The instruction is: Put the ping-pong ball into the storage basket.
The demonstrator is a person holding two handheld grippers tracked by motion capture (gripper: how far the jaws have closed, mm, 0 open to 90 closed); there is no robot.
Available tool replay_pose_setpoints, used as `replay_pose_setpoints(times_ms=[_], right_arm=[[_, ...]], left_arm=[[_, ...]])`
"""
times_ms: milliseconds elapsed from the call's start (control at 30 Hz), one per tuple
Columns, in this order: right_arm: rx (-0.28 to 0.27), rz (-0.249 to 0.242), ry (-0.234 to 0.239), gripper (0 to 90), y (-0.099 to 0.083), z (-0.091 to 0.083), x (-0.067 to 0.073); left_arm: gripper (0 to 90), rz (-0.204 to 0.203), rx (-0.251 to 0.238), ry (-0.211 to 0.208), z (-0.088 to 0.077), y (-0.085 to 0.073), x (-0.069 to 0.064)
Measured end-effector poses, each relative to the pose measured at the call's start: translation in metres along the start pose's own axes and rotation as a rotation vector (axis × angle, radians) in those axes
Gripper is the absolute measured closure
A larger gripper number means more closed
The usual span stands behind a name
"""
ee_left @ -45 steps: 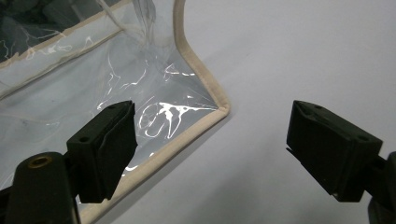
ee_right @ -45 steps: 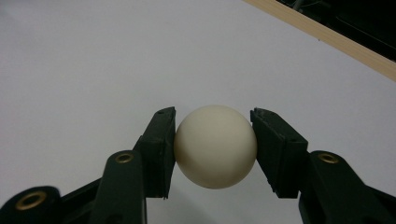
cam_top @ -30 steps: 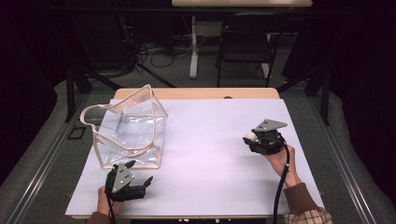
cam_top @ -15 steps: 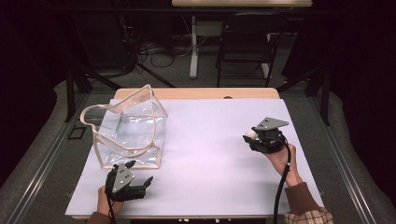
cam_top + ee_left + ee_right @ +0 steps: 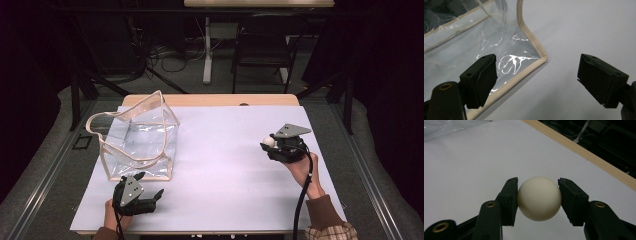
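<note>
A cream-white ball (image 5: 539, 198) sits pinched between the two black jaws of my right gripper (image 5: 538, 199), held above the white table cover. From above, that ball (image 5: 270, 142) shows at the tip of the right gripper (image 5: 272, 145) over the table's right side. A clear plastic bag with beige trim (image 5: 137, 140) stands open on the left half of the table. My left gripper (image 5: 152, 196) rests near the front edge just below the bag, open with nothing between its jaws. In the left gripper view the bag's lower corner (image 5: 541, 58) lies just ahead of the left gripper (image 5: 537, 80).
A white sheet (image 5: 220, 175) covers the table, with a wooden edge (image 5: 210, 100) showing at the back. Dark floor, cables, a chair (image 5: 262, 47) and stand legs lie beyond the far edge.
</note>
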State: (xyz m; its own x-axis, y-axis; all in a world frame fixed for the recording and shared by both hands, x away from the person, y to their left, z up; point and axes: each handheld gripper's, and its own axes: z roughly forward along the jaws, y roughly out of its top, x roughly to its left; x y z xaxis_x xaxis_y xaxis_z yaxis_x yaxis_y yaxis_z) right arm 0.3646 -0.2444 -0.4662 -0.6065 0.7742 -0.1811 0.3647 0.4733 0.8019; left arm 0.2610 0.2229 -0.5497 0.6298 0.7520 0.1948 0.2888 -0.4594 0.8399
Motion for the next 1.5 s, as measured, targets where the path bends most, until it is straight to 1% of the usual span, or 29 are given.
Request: replay_pose_setpoints(times_ms=[300, 867, 1000, 1133, 1500], right_arm=[[-0.01, -0.009, -0.001, 50.8, 0.004, -0.003, 0.002], [-0.026, -0.001, -0.009, 50.9, 0.007, -0.011, -0.003], [-0.031, -0.008, -0.016, 50.9, 0.009, -0.015, -0.003], [-0.041, -0.007, -0.018, 50.9, 0.013, -0.018, -0.003], [-0.065, -0.014, -0.019, 50.9, 0.025, -0.02, -0.001]], left_arm=[[16.1, 0.0, -0.001, 0.001, 0.0, 0.0, 0.0], [16.2, -0.002, -0.002, 0.0, 0.0, 0.0, 0.0], [16.2, -0.002, -0.003, 0.001, 0.001, 0.0, 0.0], [16.2, 0.002, -0.004, 0.0, 0.001, 0.0, 0.001], [16.2, -0.001, -0.005, 0.001, 0.001, 0.0, 0.001]])
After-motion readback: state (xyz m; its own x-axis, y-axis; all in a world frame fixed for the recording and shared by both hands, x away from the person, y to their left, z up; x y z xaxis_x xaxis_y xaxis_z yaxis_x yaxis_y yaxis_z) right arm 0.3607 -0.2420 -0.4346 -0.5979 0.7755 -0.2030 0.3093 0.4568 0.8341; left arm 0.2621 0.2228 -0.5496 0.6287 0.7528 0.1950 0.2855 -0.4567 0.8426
